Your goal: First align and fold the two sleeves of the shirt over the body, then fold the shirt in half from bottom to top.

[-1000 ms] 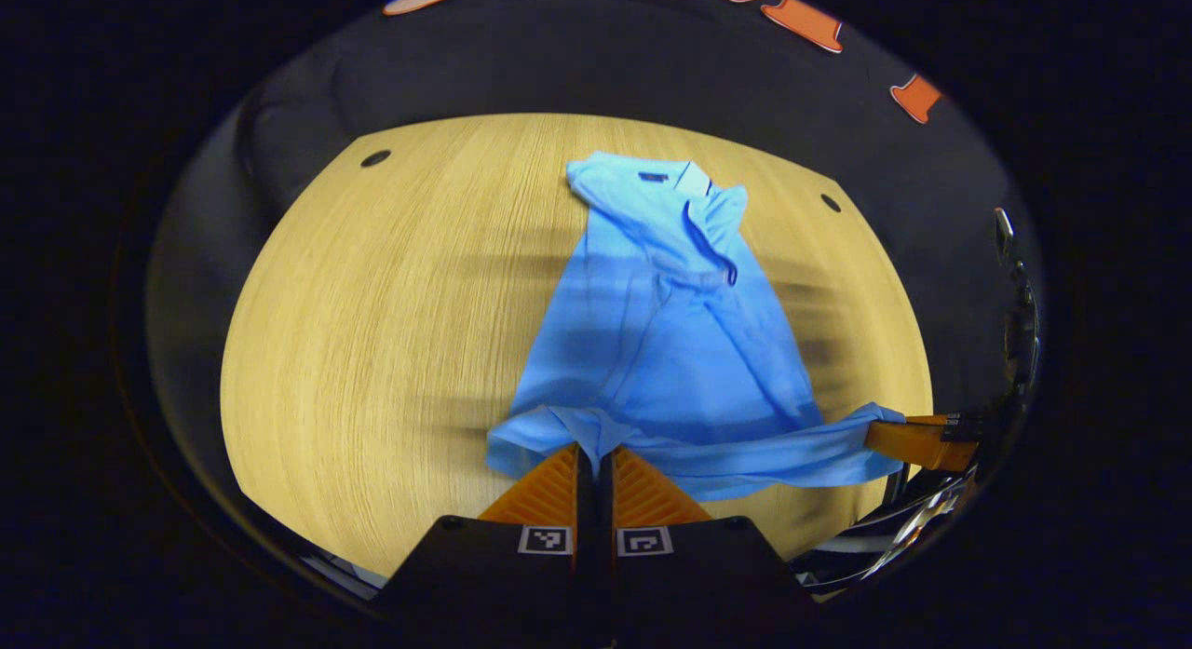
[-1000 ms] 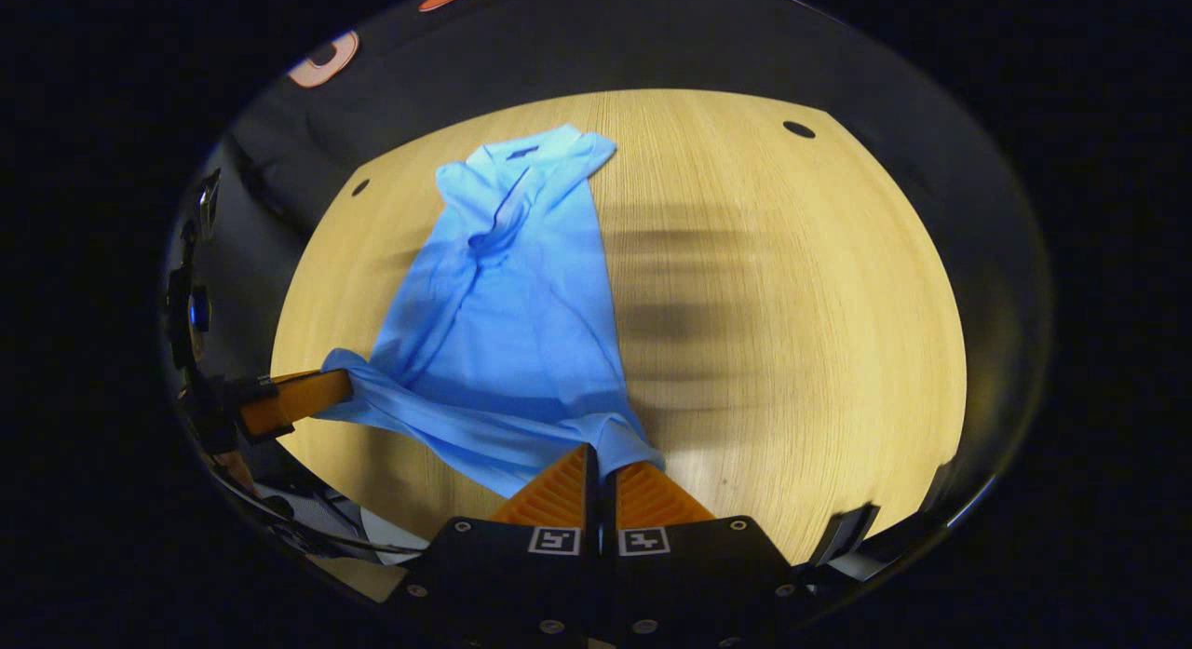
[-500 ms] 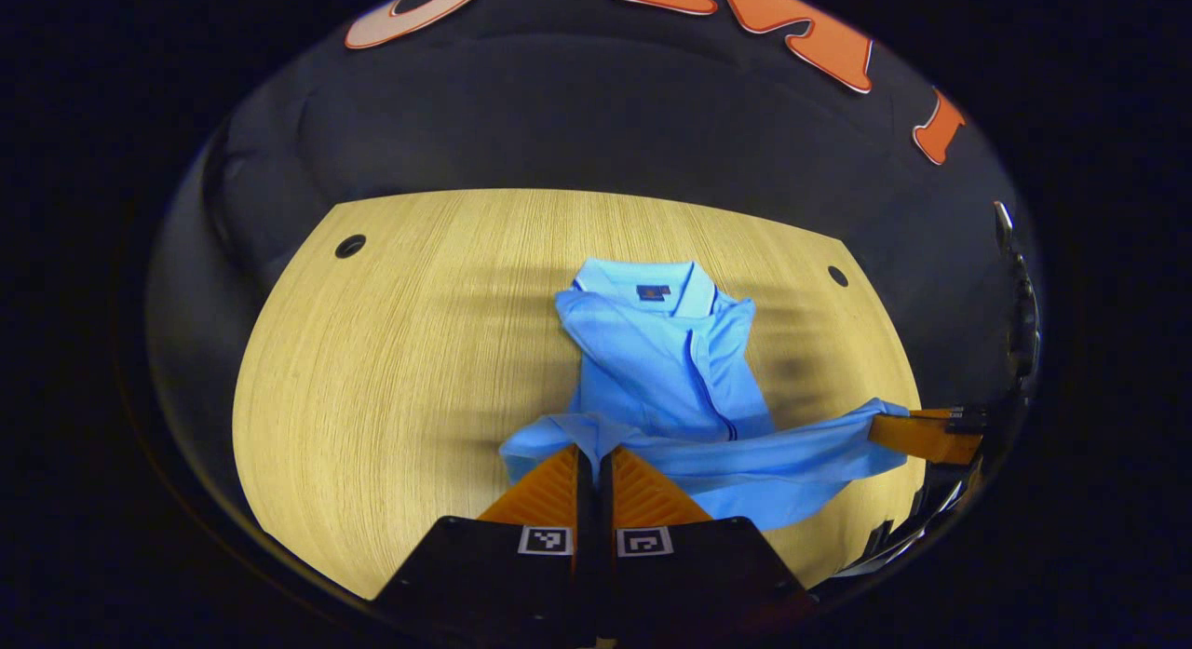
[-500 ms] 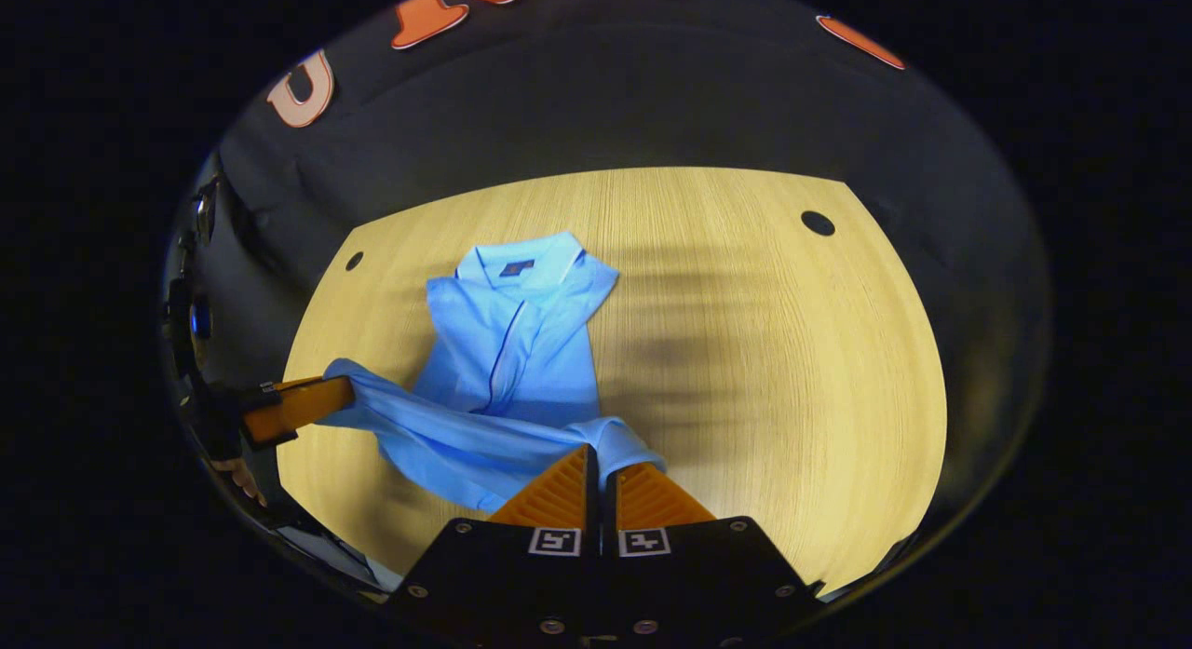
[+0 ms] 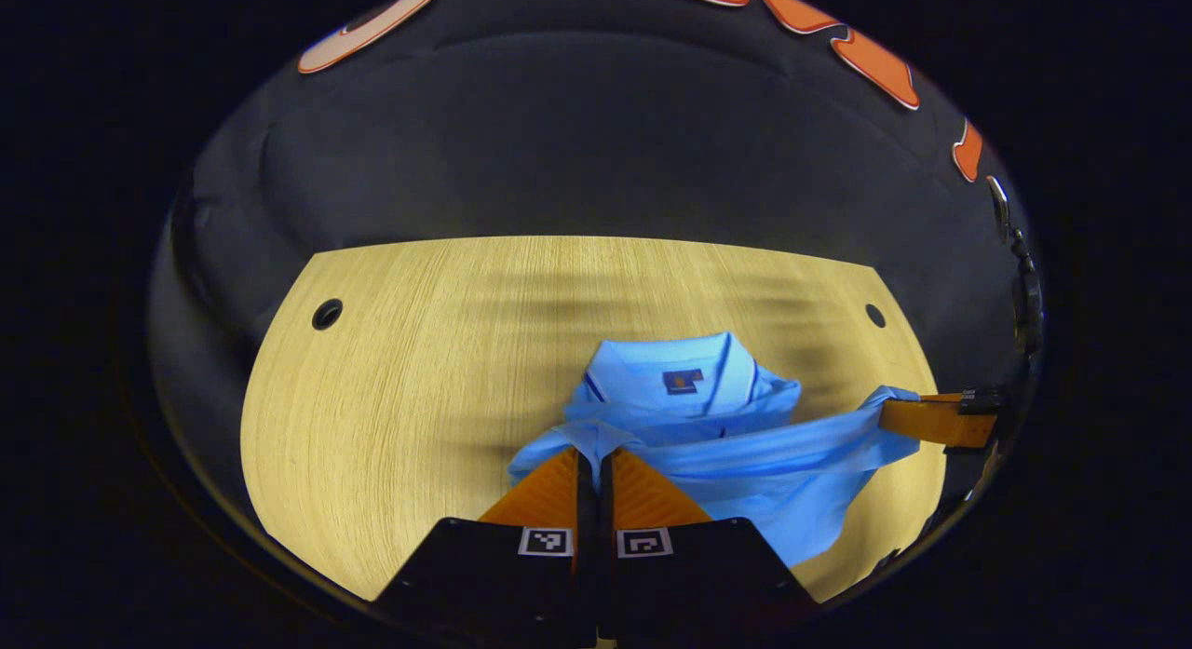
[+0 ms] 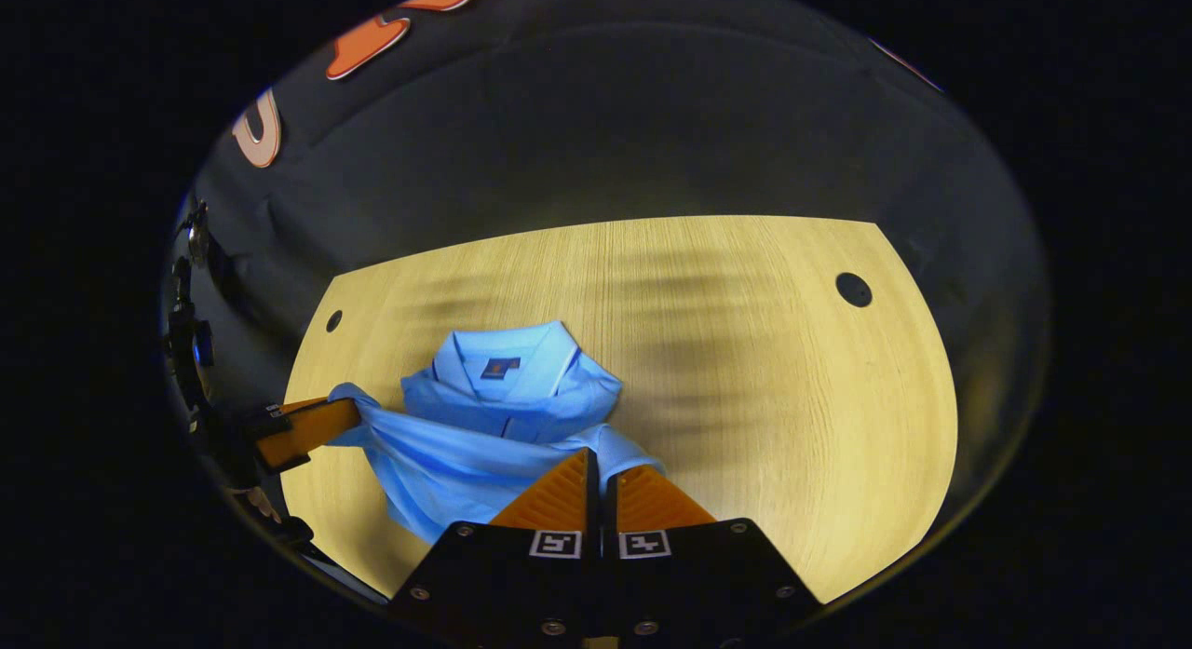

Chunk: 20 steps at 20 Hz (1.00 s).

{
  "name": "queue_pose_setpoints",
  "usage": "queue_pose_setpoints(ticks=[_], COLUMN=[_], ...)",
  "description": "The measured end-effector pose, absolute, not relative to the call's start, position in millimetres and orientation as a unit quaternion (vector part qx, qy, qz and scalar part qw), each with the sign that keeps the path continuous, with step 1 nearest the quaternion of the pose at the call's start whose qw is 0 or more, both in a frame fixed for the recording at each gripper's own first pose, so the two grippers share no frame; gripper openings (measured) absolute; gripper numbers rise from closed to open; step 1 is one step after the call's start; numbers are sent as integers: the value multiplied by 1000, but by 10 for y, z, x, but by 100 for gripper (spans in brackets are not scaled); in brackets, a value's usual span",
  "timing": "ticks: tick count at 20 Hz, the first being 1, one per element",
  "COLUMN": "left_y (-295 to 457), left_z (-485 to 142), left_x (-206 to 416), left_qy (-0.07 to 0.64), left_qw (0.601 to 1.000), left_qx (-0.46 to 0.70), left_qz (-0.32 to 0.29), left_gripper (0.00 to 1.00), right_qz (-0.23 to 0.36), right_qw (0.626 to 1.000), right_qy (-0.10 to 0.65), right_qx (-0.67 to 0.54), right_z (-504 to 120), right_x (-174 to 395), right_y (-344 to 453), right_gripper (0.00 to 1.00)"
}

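Observation:
A light blue polo shirt lies on the wooden table, its collar toward the far side. My left gripper is shut on the left corner of the shirt's bottom hem. My right gripper is shut on the hem's right corner; it also appears at the right of the left gripper view as the right gripper. The hem is lifted and stretched between both grippers, just short of the collar. In the right gripper view the left gripper grips the shirt at the far left.
The table has small round holes near its far corners. Black cloth wall rises behind the table. Bare wood stretches left of the shirt in the left gripper view and right of it in the right gripper view.
Both grippers carried the bottom hem forward over the shirt's body toward the collar. The visible body has shrunk until the hem nearly reaches the collar.

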<state>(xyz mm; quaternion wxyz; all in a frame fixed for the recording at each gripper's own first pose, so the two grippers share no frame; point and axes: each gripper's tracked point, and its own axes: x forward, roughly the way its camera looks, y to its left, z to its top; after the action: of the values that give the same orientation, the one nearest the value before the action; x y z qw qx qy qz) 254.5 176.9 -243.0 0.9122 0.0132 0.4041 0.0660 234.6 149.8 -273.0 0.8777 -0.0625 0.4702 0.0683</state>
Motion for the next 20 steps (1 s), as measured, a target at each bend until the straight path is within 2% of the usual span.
queue_pose_setpoints(ticks=[3,4,6,7,10,11,17,20], left_y=[1913,1936,1947,1956,2053,2091,2168,2100], left_z=[-2571,-2606,-2623,-2606,-2411,-2286,-1175,-691], left_x=[2712,2717,2712,2720,2703,2696,2419,2195], left_qy=[404,405,404,399,372,355,223,160], left_qw=[911,911,912,914,924,930,967,982], left_qx=[34,35,27,24,34,42,72,66], left_qz=[71,70,70,72,84,89,100,80], left_gripper=[5,8,14,18,100,100,100,100], right_qz=[65,55,44,41,33,34,58,72], right_qw=[875,878,877,875,879,884,926,946], right_qy=[479,475,475,479,469,459,359,298], right_qx=[-26,-35,-53,-57,-79,-85,-97,-107], right_z=[-2894,-2921,-2927,-2948,-2885,-2836,-2160,-1764], right_x=[2469,2517,2531,2515,2473,2464,2269,2089], right_y=[1589,1516,1396,1386,1332,1342,1526,1646], right_gripper=[2,5,17,36,84,100,99,99])
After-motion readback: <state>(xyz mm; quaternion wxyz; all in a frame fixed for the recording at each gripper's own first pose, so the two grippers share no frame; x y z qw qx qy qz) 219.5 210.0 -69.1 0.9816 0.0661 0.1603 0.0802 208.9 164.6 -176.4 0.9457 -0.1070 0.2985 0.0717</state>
